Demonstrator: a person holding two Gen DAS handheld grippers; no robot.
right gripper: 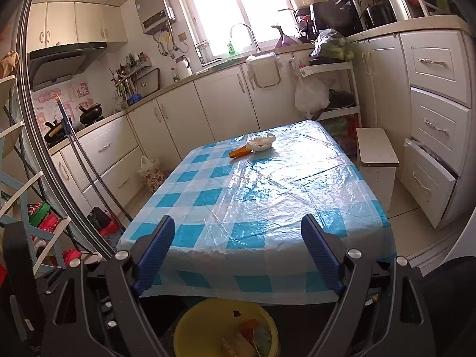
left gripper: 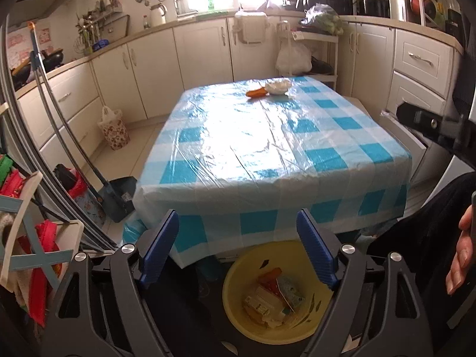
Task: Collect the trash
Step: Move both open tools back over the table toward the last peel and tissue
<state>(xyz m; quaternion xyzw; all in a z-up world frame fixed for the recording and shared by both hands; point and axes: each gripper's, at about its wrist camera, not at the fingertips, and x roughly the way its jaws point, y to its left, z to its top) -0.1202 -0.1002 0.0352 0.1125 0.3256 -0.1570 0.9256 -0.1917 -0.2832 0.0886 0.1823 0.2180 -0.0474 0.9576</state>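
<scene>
we hold both tools wide open and empty, the left tool (left gripper: 238, 250) above the yellow bin (left gripper: 238, 312) of trash below the table's (left gripper: 267, 148) near edge. the right tool (right gripper: 238, 255) hangs over that edge; an orange peel (left gripper: 255, 92) and white wrapper (left gripper: 277, 86) lie at the far end.

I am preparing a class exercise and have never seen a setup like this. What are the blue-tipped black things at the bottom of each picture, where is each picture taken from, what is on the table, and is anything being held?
They are hand-held grabbing tools, one in each of a person's hands; there is no robot. Each picture comes from a camera on one tool, looking along its two blue fingers. The left gripper and the right gripper are both open and hold nothing. On the checked table, at the far end, lie an orange scrap and a crumpled white piece. Below the near edge stands a yellow bin with trash already inside.
</scene>
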